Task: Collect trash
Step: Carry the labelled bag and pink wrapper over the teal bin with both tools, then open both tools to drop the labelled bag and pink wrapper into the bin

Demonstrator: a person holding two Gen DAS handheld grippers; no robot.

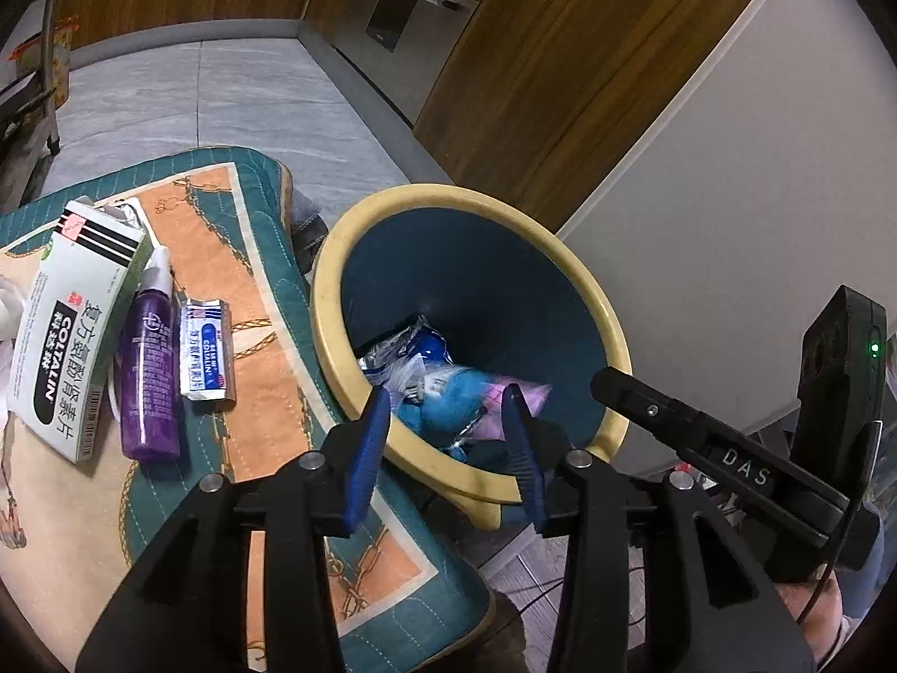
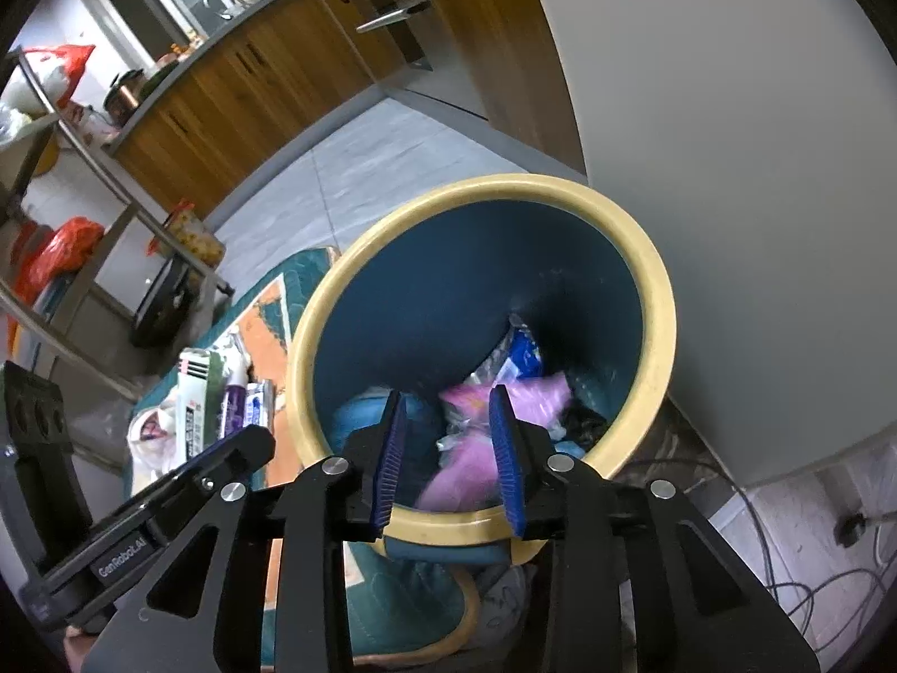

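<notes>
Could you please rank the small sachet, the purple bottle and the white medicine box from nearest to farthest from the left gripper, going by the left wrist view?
From the left gripper:
1. Small sachet, just left of it on the mat.
2. Purple bottle, beside the sachet, further left.
3. White medicine box, leftmost.

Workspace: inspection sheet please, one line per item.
Surface: quilted teal and orange mat.
Job's things: bin with cream rim, holding blue and pink wrappers; medicine box, purple bottle and sachet lying on the mat.
Clutter: nothing seen beyond these.
Grippers: left gripper and right gripper over the bin, fingers apart, nothing between them.
Cables: loose wires on floor, right of bin.
Surroundings: wooden cabinets, metal rack.
</notes>
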